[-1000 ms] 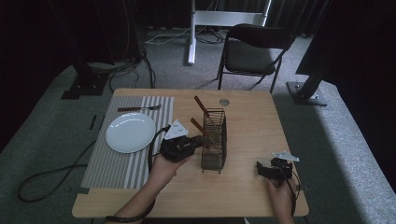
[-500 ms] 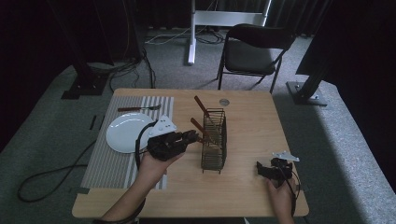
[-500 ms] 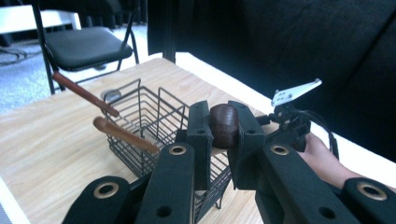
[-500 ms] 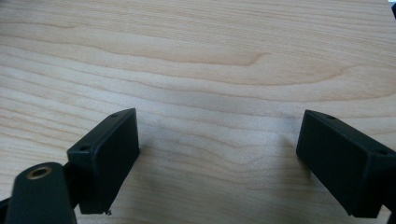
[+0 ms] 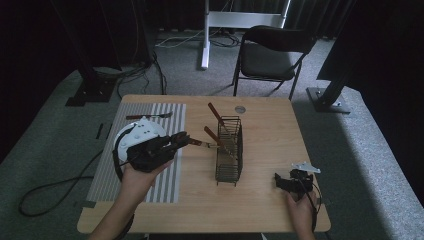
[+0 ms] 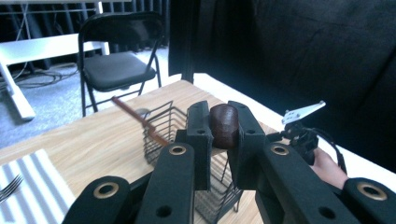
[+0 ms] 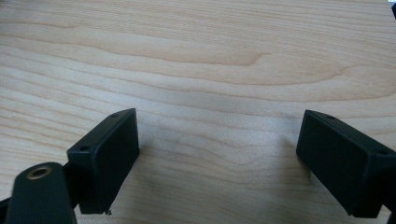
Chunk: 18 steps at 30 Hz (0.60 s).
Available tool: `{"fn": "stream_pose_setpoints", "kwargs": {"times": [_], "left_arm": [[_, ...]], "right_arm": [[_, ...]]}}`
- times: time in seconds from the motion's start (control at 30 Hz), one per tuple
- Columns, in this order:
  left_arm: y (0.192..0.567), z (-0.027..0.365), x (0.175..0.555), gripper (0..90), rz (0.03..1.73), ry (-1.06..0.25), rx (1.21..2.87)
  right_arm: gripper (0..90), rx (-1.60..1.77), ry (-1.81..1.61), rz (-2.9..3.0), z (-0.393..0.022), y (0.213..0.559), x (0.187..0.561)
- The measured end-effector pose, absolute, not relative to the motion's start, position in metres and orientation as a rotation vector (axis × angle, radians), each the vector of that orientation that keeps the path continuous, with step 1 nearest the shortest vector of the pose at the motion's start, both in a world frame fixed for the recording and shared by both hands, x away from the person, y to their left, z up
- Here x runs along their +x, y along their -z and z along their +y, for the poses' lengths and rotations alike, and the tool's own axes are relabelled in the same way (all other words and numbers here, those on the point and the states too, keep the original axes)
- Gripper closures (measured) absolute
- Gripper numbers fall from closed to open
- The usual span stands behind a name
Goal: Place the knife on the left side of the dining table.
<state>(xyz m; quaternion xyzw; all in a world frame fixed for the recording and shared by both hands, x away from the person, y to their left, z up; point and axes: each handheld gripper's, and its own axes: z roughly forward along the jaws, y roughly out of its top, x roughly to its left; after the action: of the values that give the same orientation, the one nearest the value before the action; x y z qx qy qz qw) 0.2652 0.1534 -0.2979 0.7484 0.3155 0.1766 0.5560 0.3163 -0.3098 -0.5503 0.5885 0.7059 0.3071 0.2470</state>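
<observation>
Wooden table (image 5: pixel 270 125) carries a wire basket (image 5: pixel 230 150) at its middle. Left of the basket, the left gripper (image 5: pixel 181 140) clamps a brown-handled utensil (image 6: pixel 223 125); keep it level while lifting clear. Near the basket's right, the right gripper (image 5: pixel 280 181) rests wide apart, empty.

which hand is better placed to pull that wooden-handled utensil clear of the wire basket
Left, probably. The left gripper is already shut on the utensil's wooden handle beside the wire basket; the right gripper rests open on the table.

Curtained studio: black drapes (image 5: pixel 395 45), stands (image 5: pixel 90 85)
</observation>
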Motion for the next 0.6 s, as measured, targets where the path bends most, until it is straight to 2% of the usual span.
{"fn": "stream_pose_setpoints", "kwargs": {"times": [0.27, 0.6], "left_arm": [[0.316, 0.183, 0.264, 80.8, 0.834, -0.432, 1.770], [0.356, 0.217, 0.267, 80.8, 0.986, -0.410, 1.760]], "right_arm": [[12.4, 1.603, -0.837, 1.925, -0.310, 0.550, 0.316], [12.4, 1.603, -0.837, 1.925, -0.310, 0.550, 0.316]]}}
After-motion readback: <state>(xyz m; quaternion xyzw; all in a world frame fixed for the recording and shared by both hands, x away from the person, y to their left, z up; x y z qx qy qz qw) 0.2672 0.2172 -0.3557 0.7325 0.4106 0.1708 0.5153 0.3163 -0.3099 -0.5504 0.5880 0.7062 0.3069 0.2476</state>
